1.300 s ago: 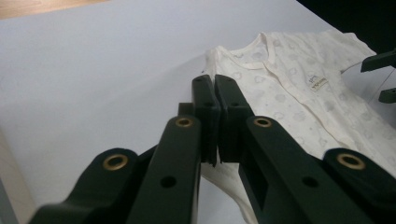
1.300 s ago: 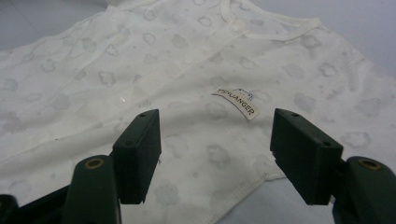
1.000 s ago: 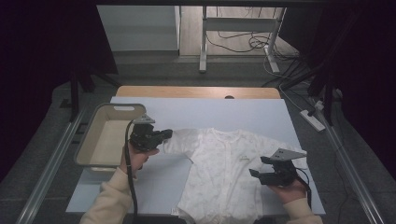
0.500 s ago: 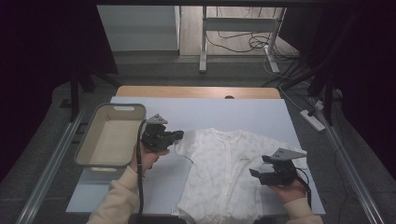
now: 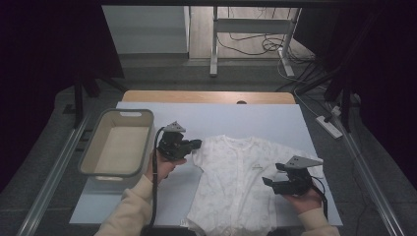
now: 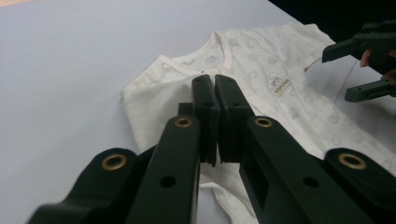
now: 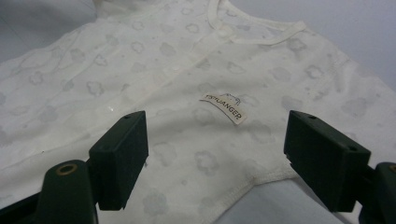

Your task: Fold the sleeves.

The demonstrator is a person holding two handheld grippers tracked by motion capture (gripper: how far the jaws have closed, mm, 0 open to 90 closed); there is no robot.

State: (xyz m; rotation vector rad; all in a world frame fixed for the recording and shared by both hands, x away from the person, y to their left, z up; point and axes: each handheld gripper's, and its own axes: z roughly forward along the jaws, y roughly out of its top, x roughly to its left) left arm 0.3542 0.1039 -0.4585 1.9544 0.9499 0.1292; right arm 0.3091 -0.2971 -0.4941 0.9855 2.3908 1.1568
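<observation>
My left gripper point(image 5: 195, 144) has its jaws pressed together with nothing between them, its tips at the near sleeve of the white baby garment point(image 5: 236, 182), which lies spread flat on the pale blue table point(image 5: 255, 120). My right gripper point(image 5: 273, 177) hangs over the garment's other side, jaws wide apart and holding nothing, having just opened a little further. A beige basket point(image 5: 88, 157) sits beside my left hand.

The high view looks forward and down over the whole worktop point(image 5: 221, 118). Each tool camera rides low, close over the white garment point(image 6: 261, 70) — the part all three views share.
</observation>
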